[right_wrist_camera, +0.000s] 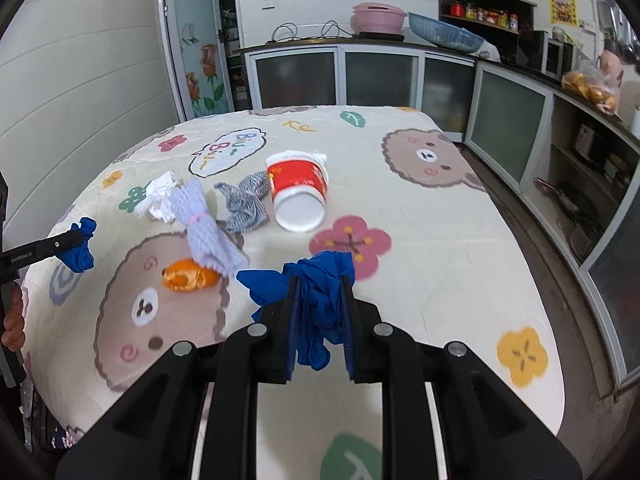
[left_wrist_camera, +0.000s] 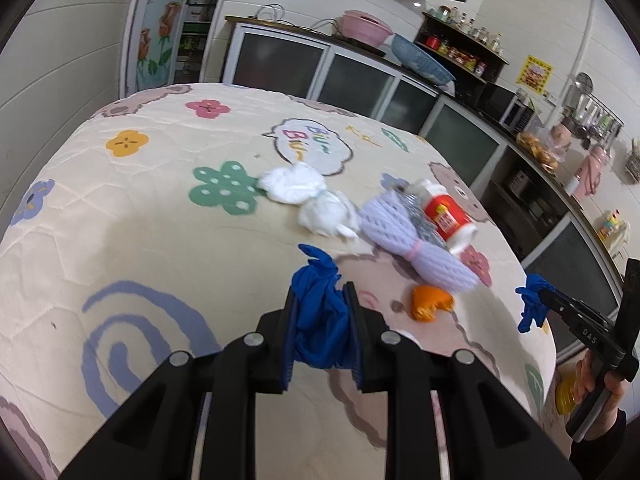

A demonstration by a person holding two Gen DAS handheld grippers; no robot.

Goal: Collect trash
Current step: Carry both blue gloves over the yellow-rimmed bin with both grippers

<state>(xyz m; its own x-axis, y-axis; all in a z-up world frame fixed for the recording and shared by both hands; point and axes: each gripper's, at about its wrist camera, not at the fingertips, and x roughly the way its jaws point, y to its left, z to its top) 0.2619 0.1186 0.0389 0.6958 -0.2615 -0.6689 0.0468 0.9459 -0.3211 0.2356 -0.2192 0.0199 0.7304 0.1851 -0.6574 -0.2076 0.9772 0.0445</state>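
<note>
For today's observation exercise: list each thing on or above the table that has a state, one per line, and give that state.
left gripper: shut on a blue glove
right gripper: shut on a second blue glove
red and white cup: tipped on its side
white tissue: crumpled
foam net: lying flat
orange peel: lying loose

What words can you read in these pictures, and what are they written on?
"Biu~ Biu~": speech bubble on the tablecloth.
"DAS": right gripper, seen from the left camera.
"GenRobot.AI": left gripper, seen from the right camera.
Red cup label, yellow wall poster, jar labels: too blurred.
</note>
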